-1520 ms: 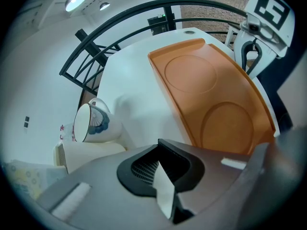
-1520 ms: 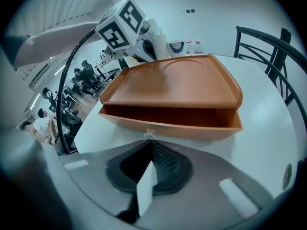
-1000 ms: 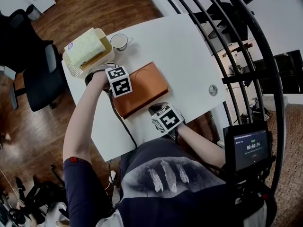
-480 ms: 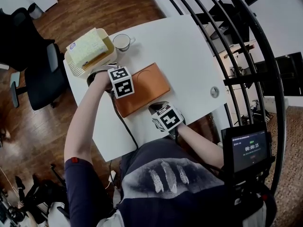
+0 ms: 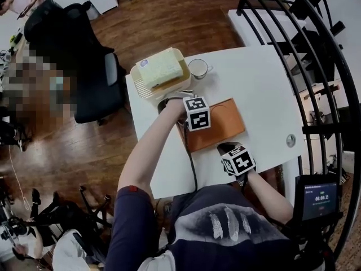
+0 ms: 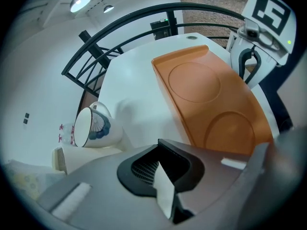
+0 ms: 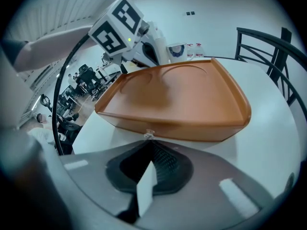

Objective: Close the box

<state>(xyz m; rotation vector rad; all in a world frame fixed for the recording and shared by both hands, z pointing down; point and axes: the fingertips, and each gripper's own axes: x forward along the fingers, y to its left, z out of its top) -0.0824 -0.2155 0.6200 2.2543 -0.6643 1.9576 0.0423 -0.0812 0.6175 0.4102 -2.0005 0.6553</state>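
Note:
An orange box (image 5: 223, 126) lies flat on the white table (image 5: 265, 83) with its lid down on its base; no gap shows along the front edge (image 7: 177, 128). A small metal clasp (image 7: 149, 135) sits at that edge, just ahead of my right gripper (image 7: 146, 188), which is shut with nothing in it. My left gripper (image 6: 163, 195) is shut too, empty, held over the box's left end (image 6: 216, 104). From above, the left gripper (image 5: 196, 114) is at the box's left end and the right gripper (image 5: 237, 160) at its near side.
A white cup with a blue pattern (image 5: 198, 68) and a cream basket holding a yellow pack (image 5: 161, 72) stand at the table's far left. A black chair (image 5: 84, 55) is beyond them. A black railing (image 5: 316, 49) curves along the right. A round grommet (image 5: 290, 140) marks the table's right part.
The lid, ajar with a dark gap before, now rests flat on the base. The left gripper has stayed over the box's left end. The head view has shifted.

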